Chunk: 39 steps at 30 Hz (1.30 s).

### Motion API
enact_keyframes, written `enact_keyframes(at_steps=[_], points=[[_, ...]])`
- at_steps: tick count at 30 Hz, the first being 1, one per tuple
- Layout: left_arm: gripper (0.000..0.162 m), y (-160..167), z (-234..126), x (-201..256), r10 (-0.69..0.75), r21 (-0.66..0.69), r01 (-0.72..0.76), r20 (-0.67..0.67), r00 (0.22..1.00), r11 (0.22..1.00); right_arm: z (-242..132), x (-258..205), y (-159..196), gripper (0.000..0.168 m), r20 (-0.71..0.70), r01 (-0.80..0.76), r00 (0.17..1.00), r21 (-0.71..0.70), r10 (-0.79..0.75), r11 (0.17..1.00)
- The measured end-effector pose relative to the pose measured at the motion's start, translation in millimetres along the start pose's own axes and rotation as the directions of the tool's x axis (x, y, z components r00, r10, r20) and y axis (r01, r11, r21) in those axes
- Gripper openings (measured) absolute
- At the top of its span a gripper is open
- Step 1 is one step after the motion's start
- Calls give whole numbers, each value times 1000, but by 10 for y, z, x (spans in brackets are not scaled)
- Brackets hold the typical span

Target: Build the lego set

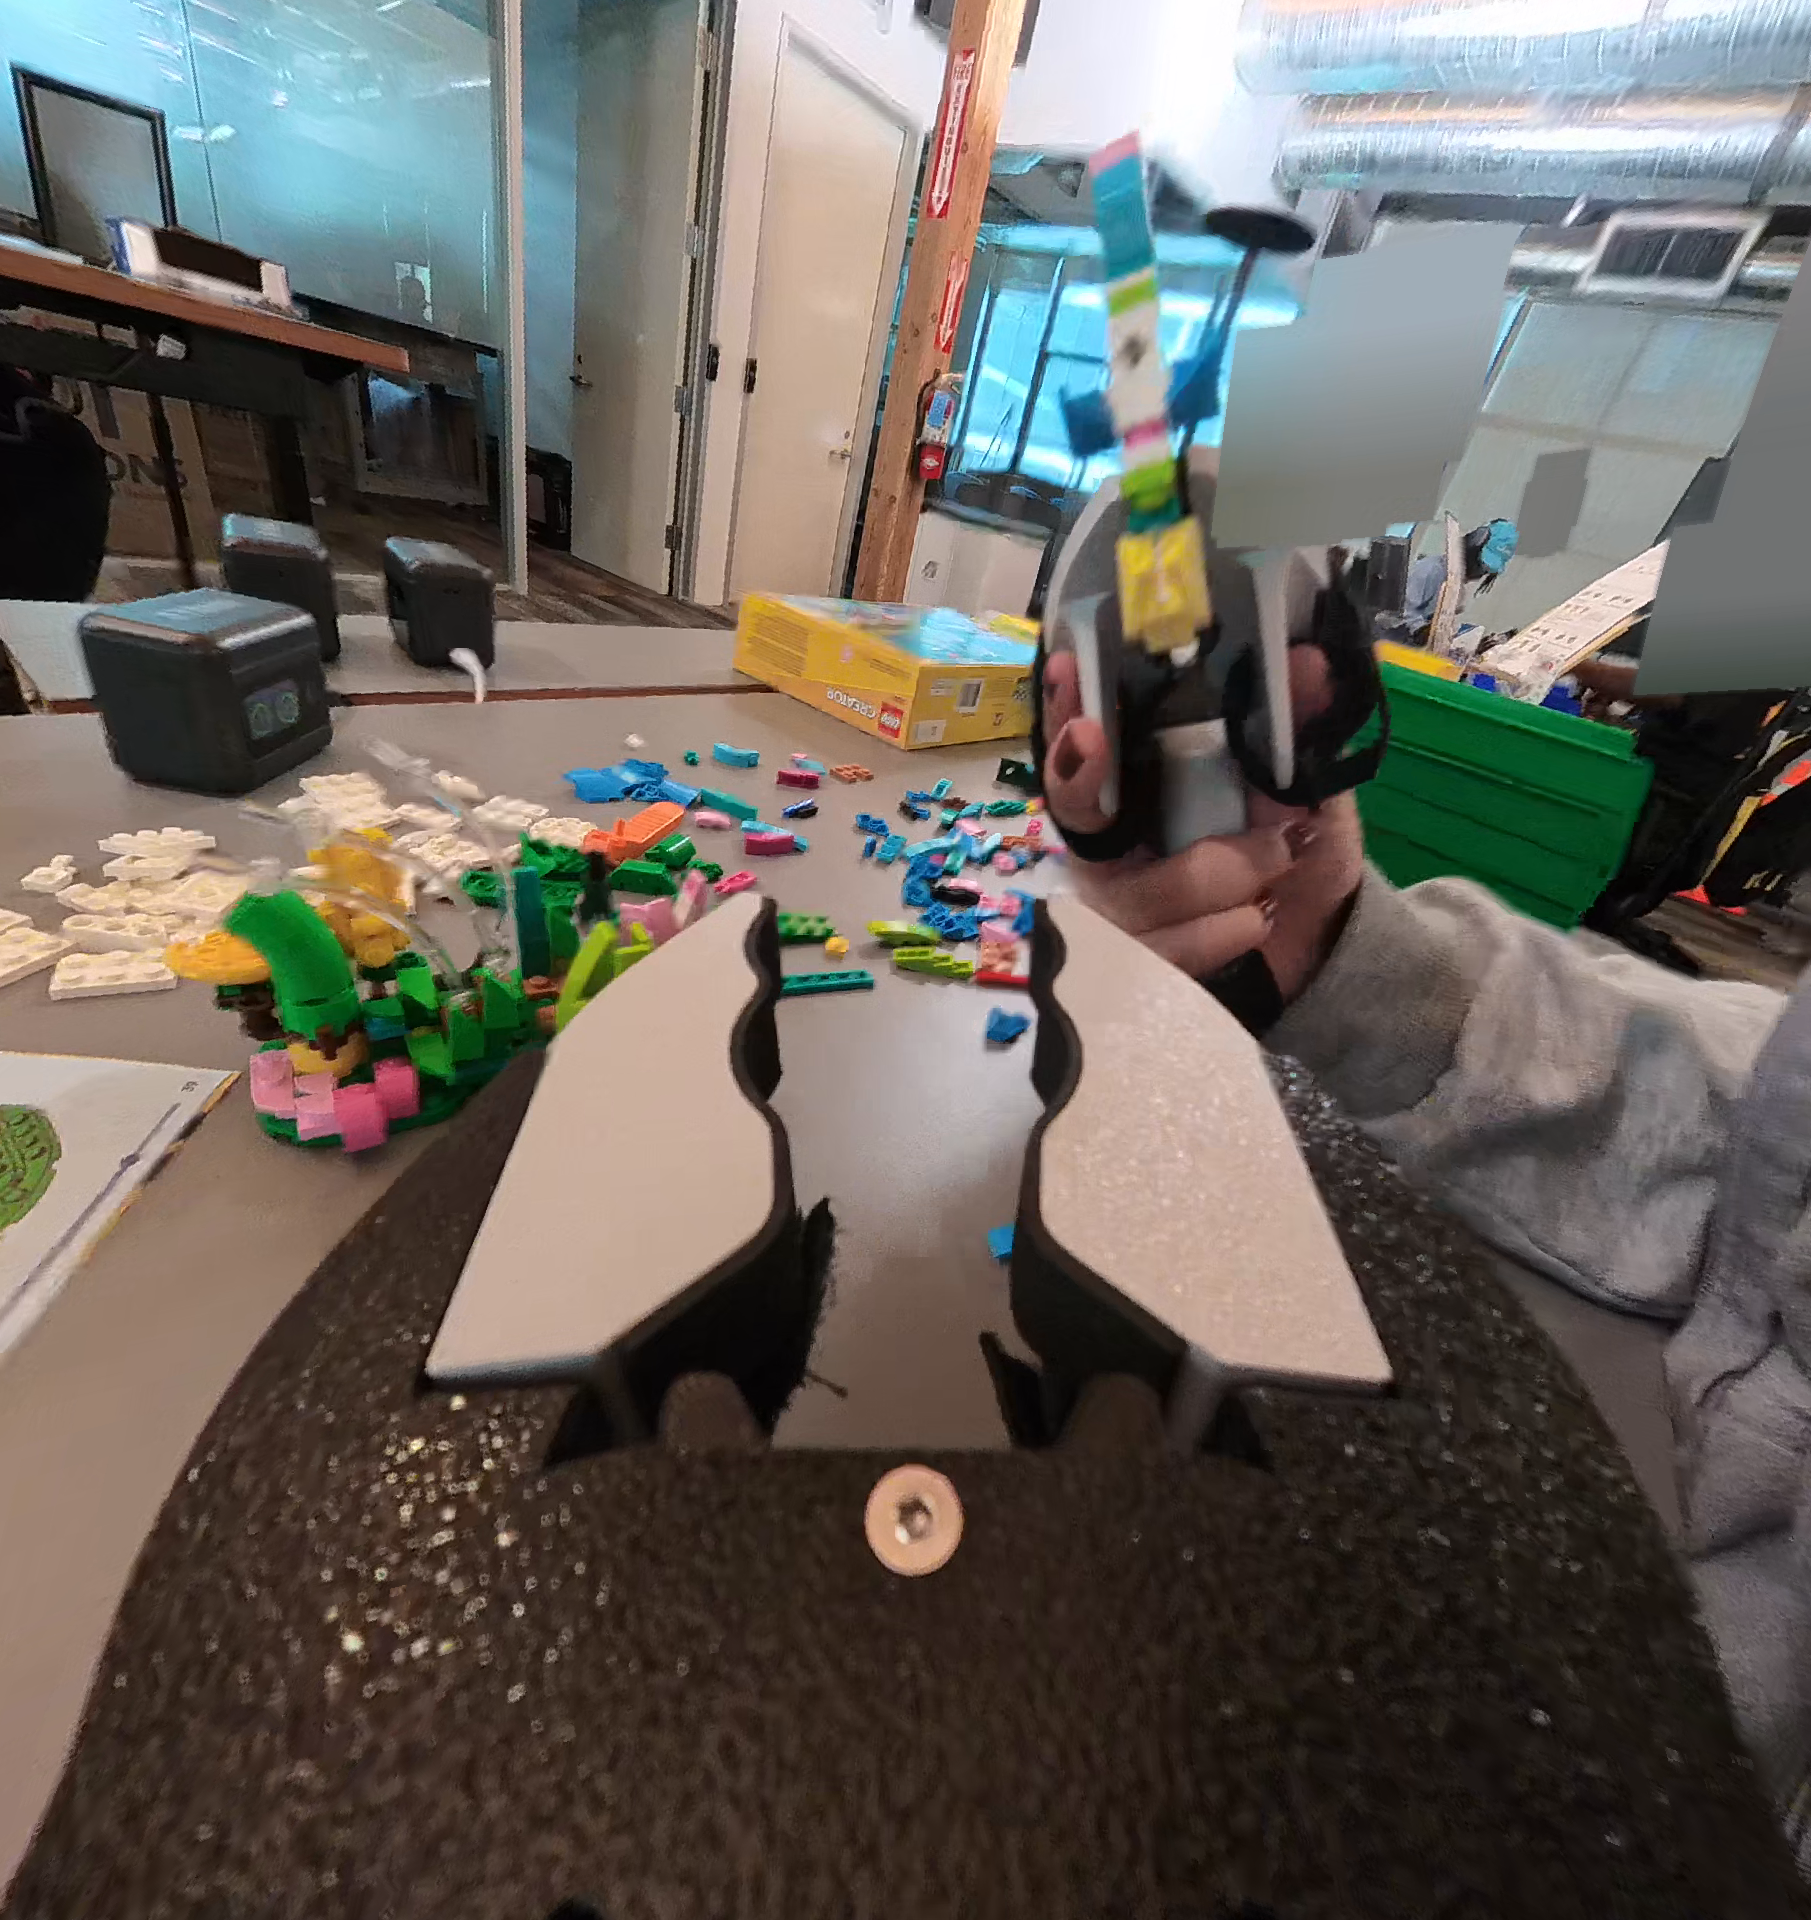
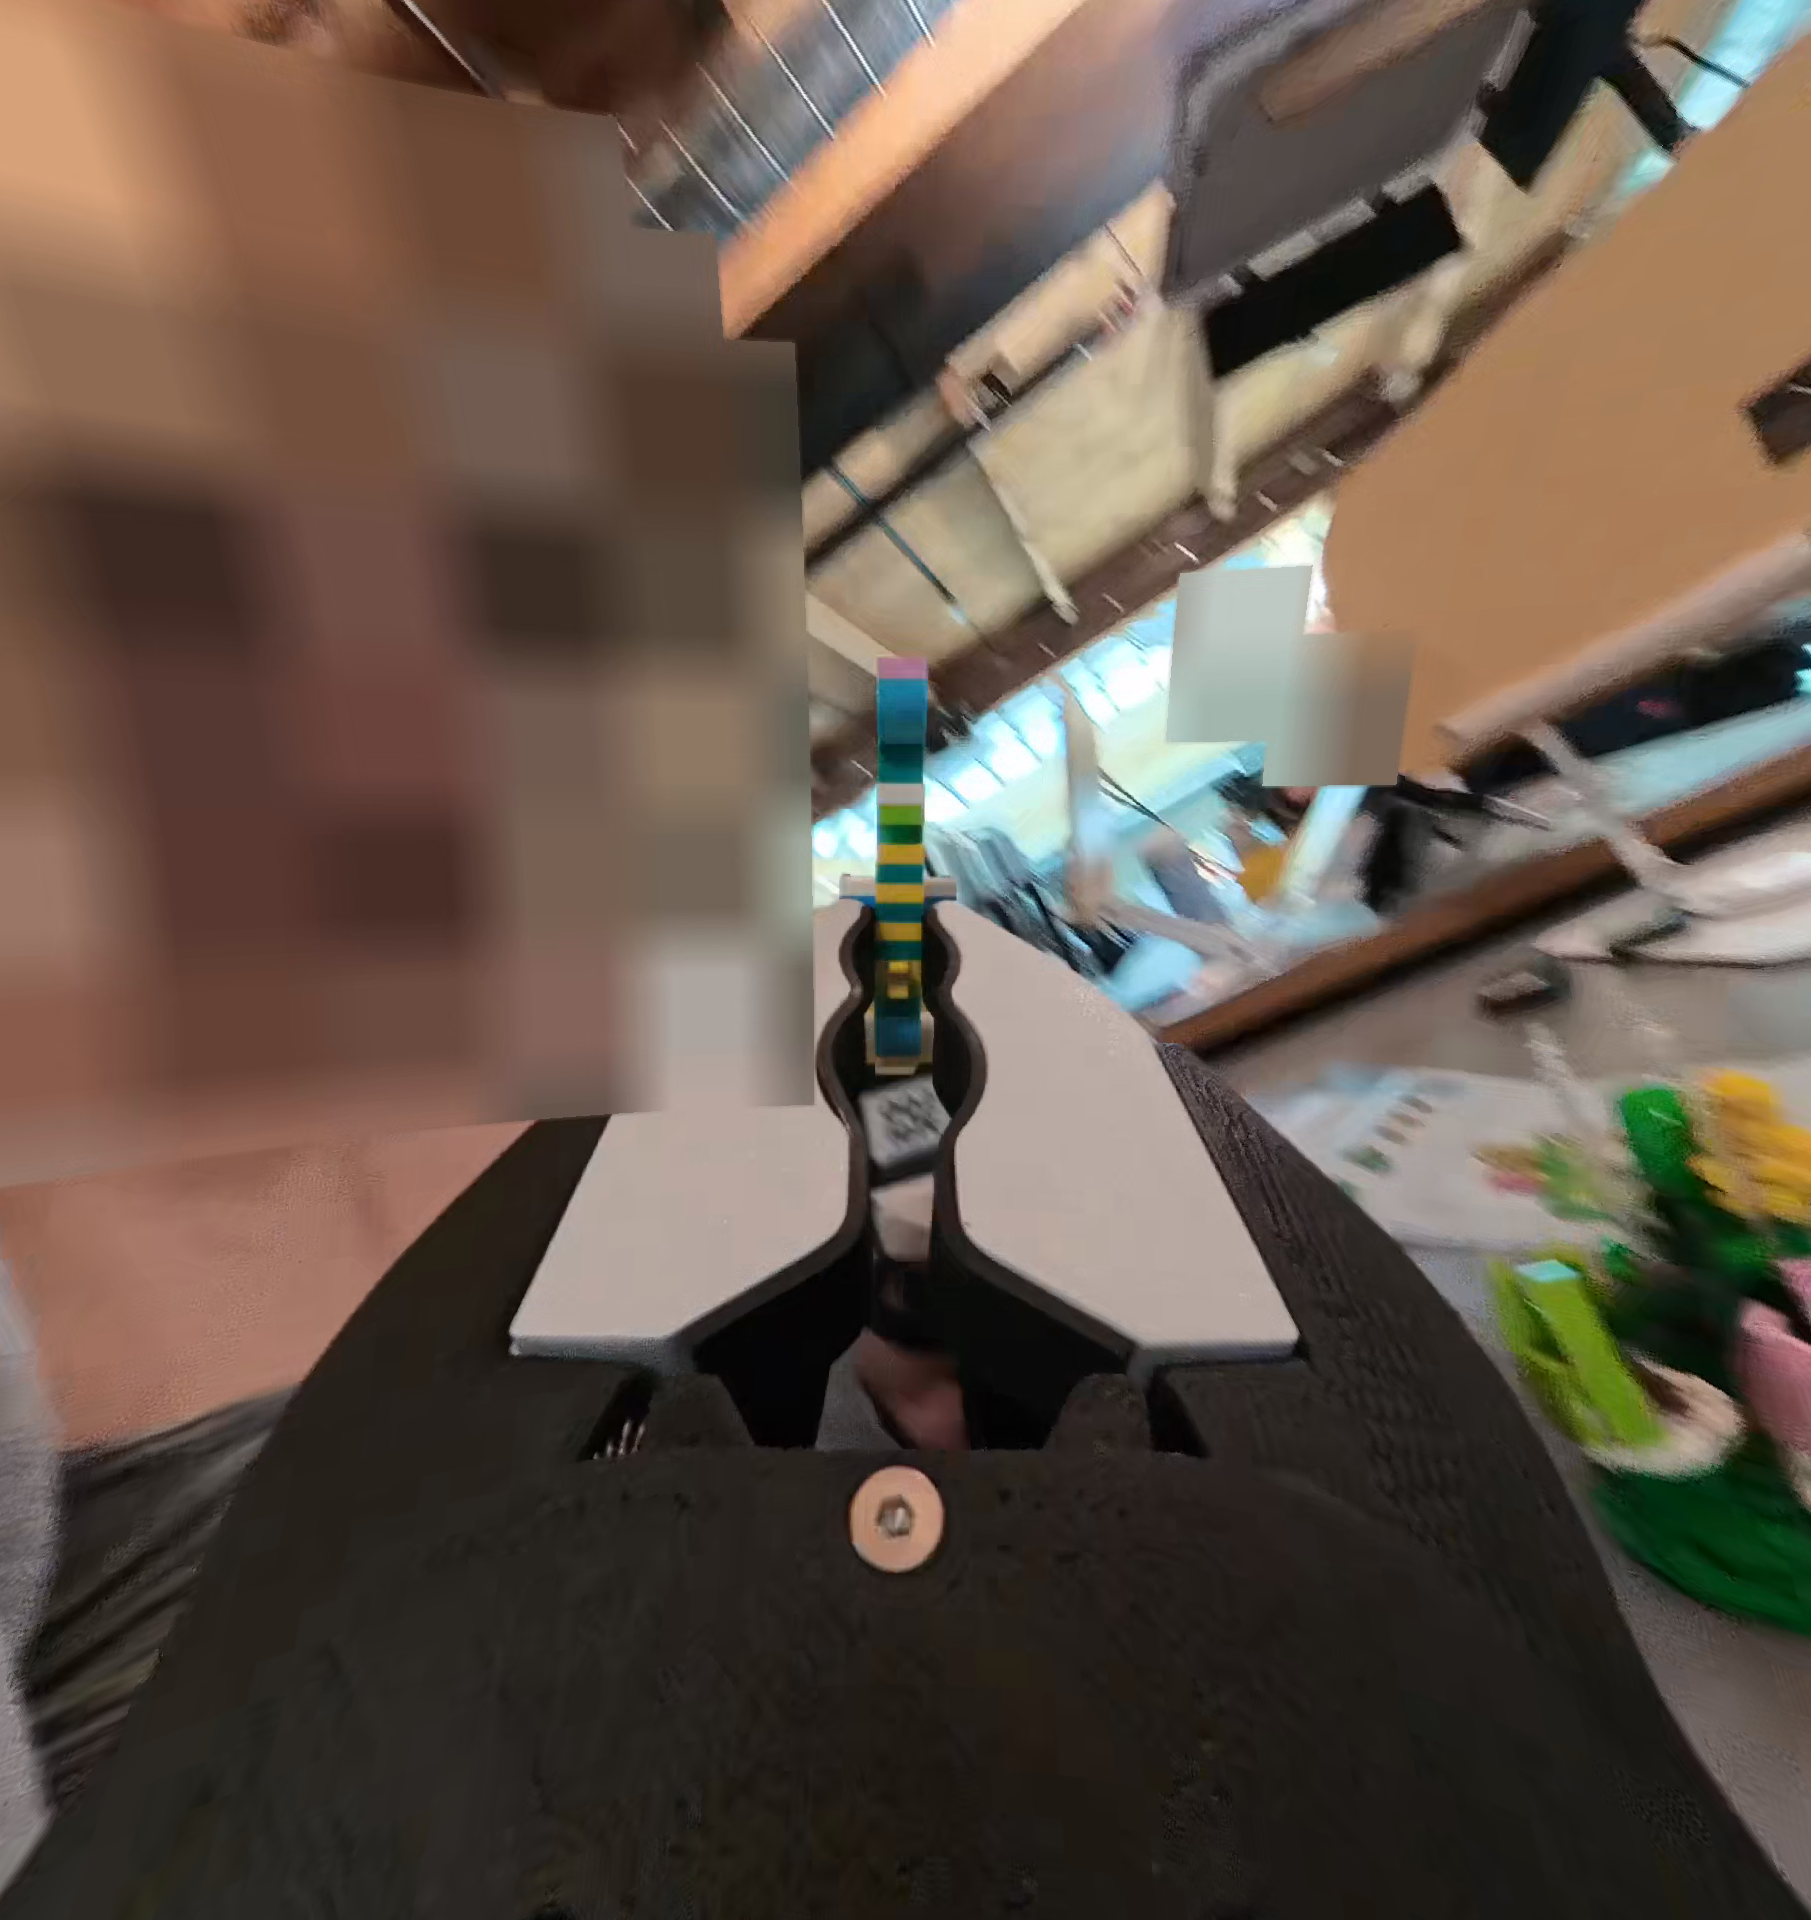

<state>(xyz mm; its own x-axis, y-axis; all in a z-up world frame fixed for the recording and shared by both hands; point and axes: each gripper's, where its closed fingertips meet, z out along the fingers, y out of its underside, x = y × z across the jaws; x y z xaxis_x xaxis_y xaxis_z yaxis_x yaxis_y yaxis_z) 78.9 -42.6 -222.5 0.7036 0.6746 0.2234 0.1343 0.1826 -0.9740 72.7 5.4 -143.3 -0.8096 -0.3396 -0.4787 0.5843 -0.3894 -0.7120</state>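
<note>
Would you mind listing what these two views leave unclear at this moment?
- Left wrist view: motion blur smears the striped lego piece in the right gripper, so its brick joints cannot be made out.
- Left wrist view: the left gripper hides some loose bricks behind it.
- Right wrist view: the flower build is blurred and cut off by the right edge.
- Right wrist view: the piece's lower end sits hidden between the fingers.

1. The grey worktop [image 1: 880, 1091] carried loose bricks — white plates [image 1: 132, 914] left, coloured pieces [image 1: 932, 862] centre.
2. A green flower model [image 1: 381, 997], an open booklet [image 1: 39, 1195], a yellow box [image 1: 880, 665] and dark cubes [image 1: 205, 686] — all lay on it.
</note>
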Motion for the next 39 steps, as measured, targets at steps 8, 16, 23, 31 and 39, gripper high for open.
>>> enact_keyframes(at_steps=[8,16,23,31,39], points=[[75,515,-20,-596,109,-491,-71,48,993,868,-243,652,107,6,-314,201,818,-631,-483,749],[70,500,116,-565,243,-502,-299,-175,954,811,-216,1098,129,6,-265,-29,825,-902,-499,431],[69,633,207,-505,182,-540,-279,-226,957,794,-133,1245,161,7,-220,-130,831,-970,-512,206],[69,639,236,-394,105,-534,-229,-252,962,814,-120,1334,244,7,-201,-210,814,-977,-545,46],[68,627,257,-360,81,-525,-214,-264,961,824,-120,1359,281,6,-192,-251,807,-968,-558,-30]])
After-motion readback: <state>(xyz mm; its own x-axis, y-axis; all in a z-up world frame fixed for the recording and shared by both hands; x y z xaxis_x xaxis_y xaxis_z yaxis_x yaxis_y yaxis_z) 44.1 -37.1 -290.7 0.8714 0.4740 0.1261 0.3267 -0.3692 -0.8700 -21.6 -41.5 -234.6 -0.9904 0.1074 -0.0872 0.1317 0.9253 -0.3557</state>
